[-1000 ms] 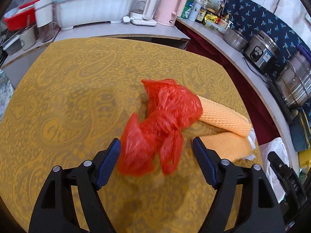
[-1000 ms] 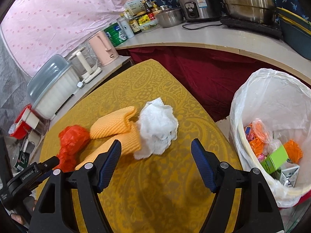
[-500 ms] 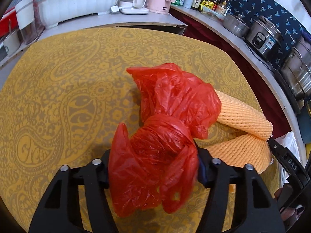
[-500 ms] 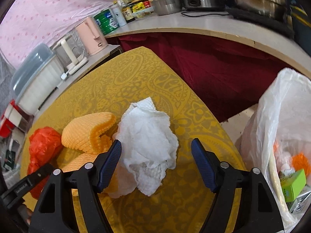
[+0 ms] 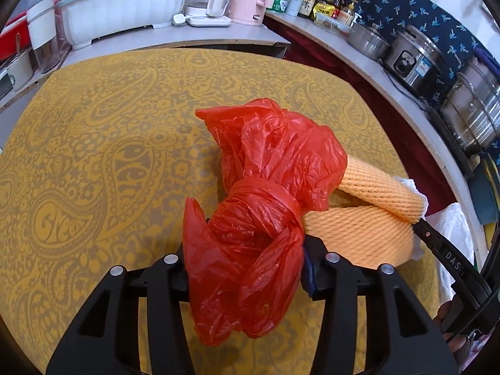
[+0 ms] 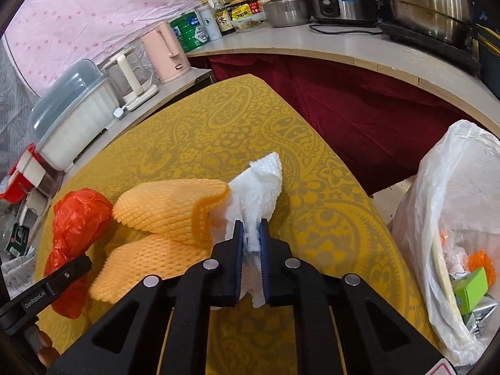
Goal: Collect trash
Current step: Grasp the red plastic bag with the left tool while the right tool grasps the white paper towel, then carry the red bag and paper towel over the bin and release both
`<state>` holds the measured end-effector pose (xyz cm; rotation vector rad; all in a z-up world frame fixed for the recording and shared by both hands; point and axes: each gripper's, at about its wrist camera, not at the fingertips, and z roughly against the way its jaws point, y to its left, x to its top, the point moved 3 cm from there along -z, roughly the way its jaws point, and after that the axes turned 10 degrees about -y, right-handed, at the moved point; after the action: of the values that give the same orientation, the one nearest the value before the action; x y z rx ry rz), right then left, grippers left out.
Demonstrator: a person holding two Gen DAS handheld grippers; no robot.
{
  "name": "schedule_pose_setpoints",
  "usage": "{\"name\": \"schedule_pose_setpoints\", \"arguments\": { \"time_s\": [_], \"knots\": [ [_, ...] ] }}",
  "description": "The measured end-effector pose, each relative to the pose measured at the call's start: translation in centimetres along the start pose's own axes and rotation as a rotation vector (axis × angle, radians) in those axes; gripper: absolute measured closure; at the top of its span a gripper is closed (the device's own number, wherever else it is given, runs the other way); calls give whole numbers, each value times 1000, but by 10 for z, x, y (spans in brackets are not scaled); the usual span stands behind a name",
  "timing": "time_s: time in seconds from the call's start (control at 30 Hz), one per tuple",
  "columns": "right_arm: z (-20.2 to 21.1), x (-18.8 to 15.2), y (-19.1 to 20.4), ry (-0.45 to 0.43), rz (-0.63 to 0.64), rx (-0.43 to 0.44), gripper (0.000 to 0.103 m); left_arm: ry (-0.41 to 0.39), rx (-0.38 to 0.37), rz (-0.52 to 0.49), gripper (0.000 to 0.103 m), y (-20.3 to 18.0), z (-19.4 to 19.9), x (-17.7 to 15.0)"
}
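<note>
1. the left hand-held gripper is closing its jaws around the knotted red plastic bag, which sits between them on the yellow patterned worktop.
2. the right hand-held gripper is clamped tight on the crumpled white paper towel.
3. the folded orange foam net lies between bag and towel, touching both.
4. a white trash bag stands beside the worktop.
</note>
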<state>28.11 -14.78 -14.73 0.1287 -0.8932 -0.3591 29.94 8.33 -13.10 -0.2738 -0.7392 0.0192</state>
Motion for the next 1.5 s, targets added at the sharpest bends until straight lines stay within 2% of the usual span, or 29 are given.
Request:
{"name": "schedule_pose_setpoints", "arguments": {
  "time_s": [0.2, 0.43, 0.8, 1.1, 1.5],
  "knots": [
    [44, 3, 3, -40, -5, 23, 93, -37, -24, 2, 58, -9, 43, -4],
    [106, -9, 10, -81, 5, 56, 93, -75, -51, -9, 58, -20, 99, -19],
    [186, -7, 11, -184, 7, 87, 94, -144, -76, -21, 58, -29, 164, -30],
    [226, 3, 2, -251, -7, 87, 93, -175, -126, -71, 58, -59, 193, -32],
    [257, 12, -43, -305, -58, 47, 93, -174, -204, -176, 58, -124, 200, -43]
  ]
}}
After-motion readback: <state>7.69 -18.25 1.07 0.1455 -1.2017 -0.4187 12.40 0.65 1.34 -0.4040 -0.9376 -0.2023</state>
